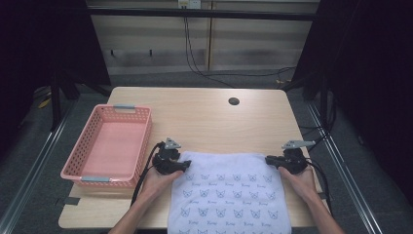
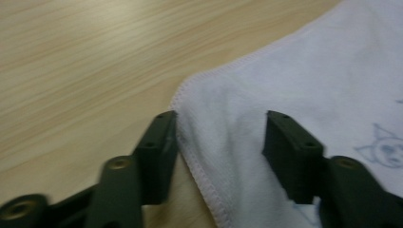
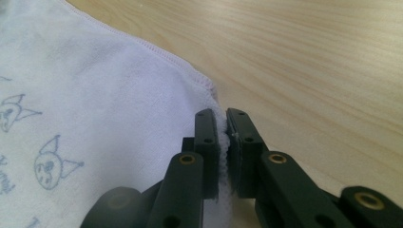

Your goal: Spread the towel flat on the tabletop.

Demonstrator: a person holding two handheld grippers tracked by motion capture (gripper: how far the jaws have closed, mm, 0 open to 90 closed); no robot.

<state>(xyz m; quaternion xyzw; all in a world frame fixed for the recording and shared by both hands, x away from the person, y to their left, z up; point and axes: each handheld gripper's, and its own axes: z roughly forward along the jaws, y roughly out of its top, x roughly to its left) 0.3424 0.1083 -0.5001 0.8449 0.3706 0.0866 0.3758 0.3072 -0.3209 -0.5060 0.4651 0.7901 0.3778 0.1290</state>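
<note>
Soft white terry towel (image 1: pixel 229 192) with stitched hem: right gripper (image 3: pixel 222 128) pinches its corner; left gripper (image 2: pixel 218 137) stands spread astride the other corner

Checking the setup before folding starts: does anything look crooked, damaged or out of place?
Nothing damaged. The white cat-print towel hangs over the table's near edge. The right claw pinches its corner; the left claw stands open astride the other corner.

Right gripper (image 3: pixel 223 137) fingers pinch the towel (image 3: pixel 95 109) corner on table (image 3: pixel 309 61).
</note>
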